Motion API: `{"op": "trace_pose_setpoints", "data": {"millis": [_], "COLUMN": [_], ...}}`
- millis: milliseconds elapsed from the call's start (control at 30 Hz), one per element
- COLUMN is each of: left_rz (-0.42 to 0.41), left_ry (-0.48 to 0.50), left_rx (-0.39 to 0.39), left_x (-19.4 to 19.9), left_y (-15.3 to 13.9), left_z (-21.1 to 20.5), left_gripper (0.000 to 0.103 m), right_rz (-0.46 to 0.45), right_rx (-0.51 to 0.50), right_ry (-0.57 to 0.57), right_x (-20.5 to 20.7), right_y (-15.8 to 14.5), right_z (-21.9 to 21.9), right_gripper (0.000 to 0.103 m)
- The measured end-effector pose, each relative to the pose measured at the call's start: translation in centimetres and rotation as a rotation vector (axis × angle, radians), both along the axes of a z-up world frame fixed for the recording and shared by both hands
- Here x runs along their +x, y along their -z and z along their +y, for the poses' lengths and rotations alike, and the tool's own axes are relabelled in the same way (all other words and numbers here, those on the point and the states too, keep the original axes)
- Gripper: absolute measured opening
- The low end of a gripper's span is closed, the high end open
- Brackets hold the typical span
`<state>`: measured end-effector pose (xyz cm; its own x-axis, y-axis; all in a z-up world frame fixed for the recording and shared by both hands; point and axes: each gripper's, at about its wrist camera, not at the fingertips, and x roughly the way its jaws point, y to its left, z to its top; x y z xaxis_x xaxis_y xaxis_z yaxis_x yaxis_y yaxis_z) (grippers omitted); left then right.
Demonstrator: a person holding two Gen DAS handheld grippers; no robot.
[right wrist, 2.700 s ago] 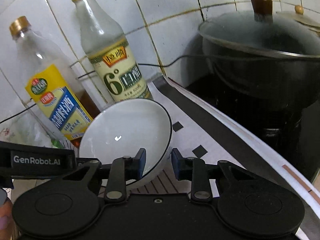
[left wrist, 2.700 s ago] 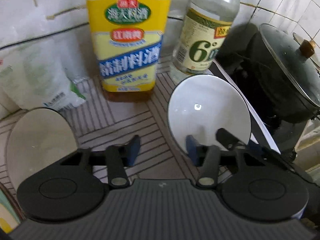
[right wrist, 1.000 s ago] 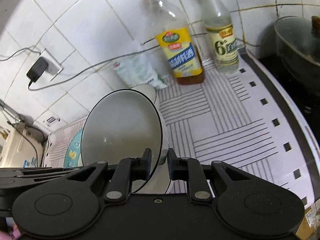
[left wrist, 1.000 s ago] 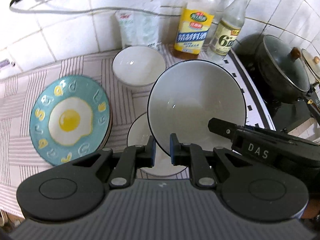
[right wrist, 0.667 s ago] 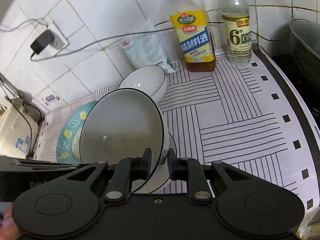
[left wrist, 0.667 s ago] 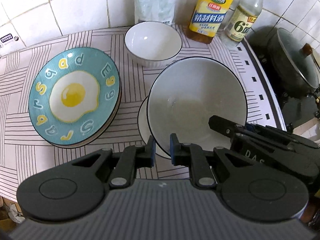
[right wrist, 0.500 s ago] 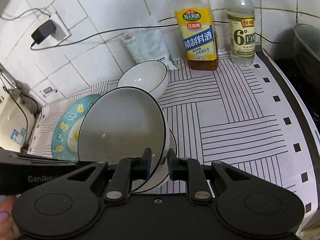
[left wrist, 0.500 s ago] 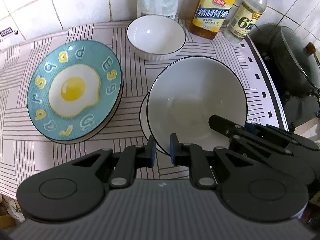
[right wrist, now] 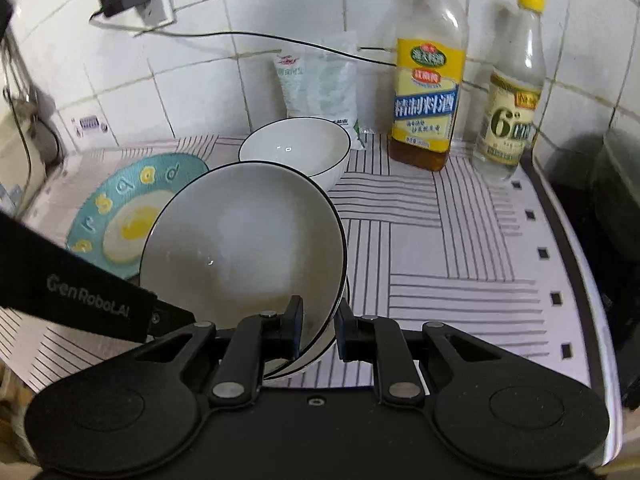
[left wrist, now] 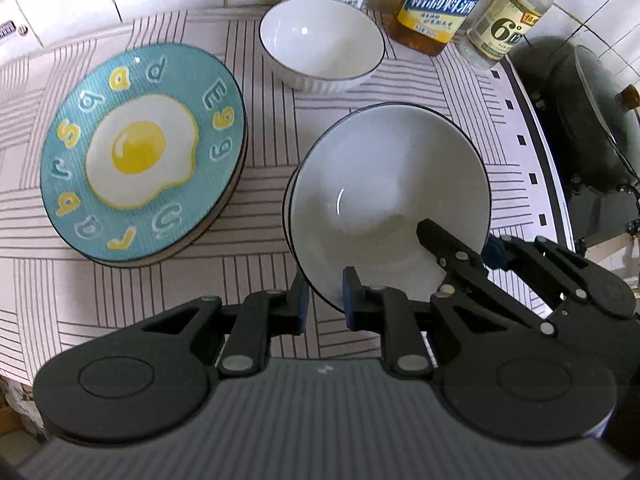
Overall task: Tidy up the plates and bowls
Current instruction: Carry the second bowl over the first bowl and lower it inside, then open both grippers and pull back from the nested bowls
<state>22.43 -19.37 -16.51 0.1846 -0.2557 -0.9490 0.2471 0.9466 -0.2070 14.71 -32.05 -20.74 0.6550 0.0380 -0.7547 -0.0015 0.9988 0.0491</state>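
Observation:
A wide white bowl (left wrist: 384, 200) with a dark rim sits tilted inside a second white bowl (left wrist: 285, 208), of which only a sliver of rim shows. My left gripper (left wrist: 325, 300) straddles the near rim; its jaws are opening, with the pads still against the wall. My right gripper (left wrist: 468, 248) grips the same bowl's right rim. In the right wrist view the right gripper (right wrist: 319, 326) is shut on the bowl (right wrist: 240, 248). A smaller white bowl (left wrist: 320, 40) stands behind, and a teal fried-egg plate (left wrist: 140, 148) lies to the left.
A yellow-labelled bottle (right wrist: 428, 96), a clear bottle (right wrist: 512, 92) and a white bag (right wrist: 320, 84) stand against the tiled wall. A dark lidded pot (left wrist: 592, 120) sits on the stove at right. A striped cloth (right wrist: 440, 240) covers the counter.
Both grippers carried the wide bowl down and left from beside the bottles and set it into the bowl next to the egg plate. The left jaws' gap has widened slightly.

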Motion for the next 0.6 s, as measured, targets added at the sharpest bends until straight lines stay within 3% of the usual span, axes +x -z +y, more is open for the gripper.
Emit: {"op": "trace_pose_setpoints", "data": {"millis": [400, 600], "left_rz": [0.051, 0.043], "left_ry": [-0.006, 0.025], "left_rx": [-0.009, -0.008], "left_x": [0.8, 1.3], "left_y": [1.4, 0.6], "left_z": [-0.1, -0.1], "left_gripper": [0.02, 0.022], "right_rz": [-0.011, -0.013], "right_rx": [-0.182, -0.245], "right_ry": [-0.054, -0.106], "right_x": [0.7, 0.7], "right_y": [1.0, 1.2], "right_z": [1.7, 2.3], "right_gripper": [0.023, 0.034]}}
